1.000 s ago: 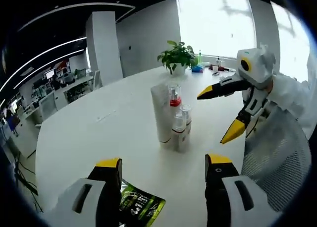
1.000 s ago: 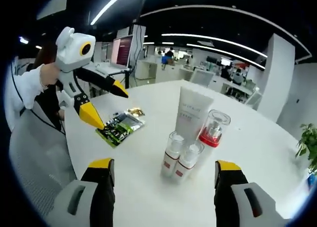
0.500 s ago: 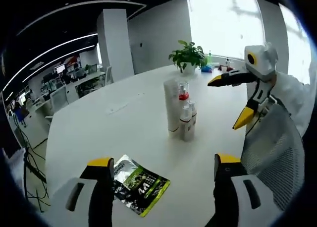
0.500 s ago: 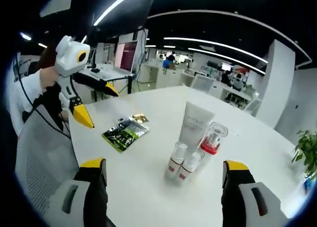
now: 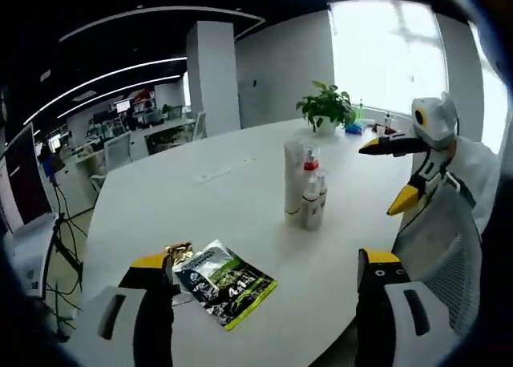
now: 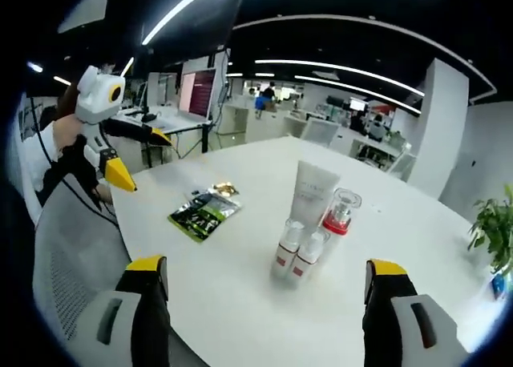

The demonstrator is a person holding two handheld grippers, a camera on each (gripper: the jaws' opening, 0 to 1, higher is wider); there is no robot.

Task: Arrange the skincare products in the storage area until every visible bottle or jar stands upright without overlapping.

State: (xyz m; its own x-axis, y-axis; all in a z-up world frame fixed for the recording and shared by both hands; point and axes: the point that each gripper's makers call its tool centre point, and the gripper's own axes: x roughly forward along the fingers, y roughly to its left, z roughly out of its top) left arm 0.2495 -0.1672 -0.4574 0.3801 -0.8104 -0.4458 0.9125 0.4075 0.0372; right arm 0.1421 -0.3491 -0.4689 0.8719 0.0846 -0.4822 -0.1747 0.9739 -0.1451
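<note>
White and round-edged, the table (image 6: 240, 303) carries everything in a big open-plan office, with desks, monitors and ceiling light strips running off behind.

Nearest in the left gripper view, the left claw (image 5: 264, 279) has its jaws spread wide and holds nothing. Just beyond its left jaw lies a green and black sachet (image 5: 227, 280) flat on the table, a small gold packet (image 5: 178, 248) touching its far corner. In the right gripper view the right claw (image 6: 268, 291) is likewise wide open and empty, hanging back from the table's edge.

Further in, near the middle of the table, the skincare products stand together in a tight cluster: two small white pump bottles (image 6: 295, 255) with red labels in front, touching or nearly so; a tall white tube (image 6: 311, 197) standing on its cap behind them; and a clear bottle with a red base (image 6: 340, 213) beside the tube. All four look upright, and I see none lying over another, so the arranging seems done or close to it.

They should be light. The tube is soft and top-heavy on its cap, best taken low on the body with a gentle squeeze. The pump bottles are stiff and smooth; grip the body, not the pump head. The clear bottle looks hard and slippery, perhaps fragile. Packed so close, nudging one could topple a neighbour.

Farthest off, a potted plant (image 5: 326, 108) sits by the bright window.
</note>
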